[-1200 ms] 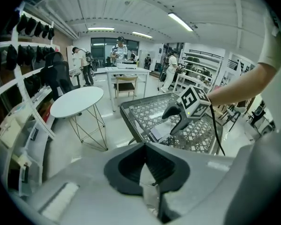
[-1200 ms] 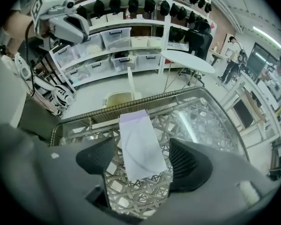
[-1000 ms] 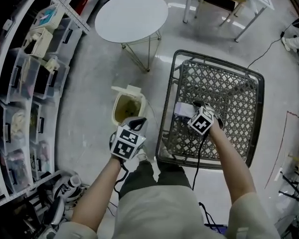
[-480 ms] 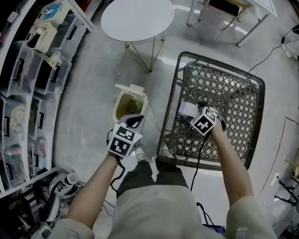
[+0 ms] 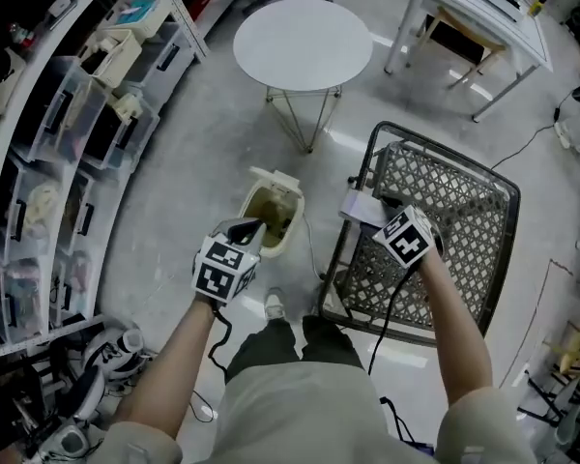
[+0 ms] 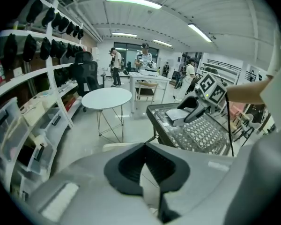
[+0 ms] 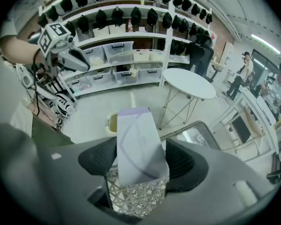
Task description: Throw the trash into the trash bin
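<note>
The right gripper [image 5: 375, 216] is pinching a small white box [image 5: 353, 203] between its 2 jaws. The jaws have just been closing a little, and the right gripper view shows both dark pads pressed on the sides of the box. The box has a pale purple end that points away from the camera, and a silver lattice print on the part nearest to it. In the head view the box hangs above the left rim of the wire mesh cart [image 5: 459, 216], clear of the mesh floor. The trash bin [image 5: 271, 218] stands on the grey floor just beside the cart, on its left, with the lid open and something dark and yellowish inside. The box is near the bin but not over its opening. The left gripper [image 5: 246, 228] is at the near edge of the bin. Its jaws are pressed together and hold nothing, as the left gripper view shows. Behind the bin stands a round white table [image 5: 303, 44] on thin metal legs. At the left there is a shelf unit [image 5: 68, 133] with clear plastic boxes, and at the upper right a white desk [image 5: 474, 8]
</note>
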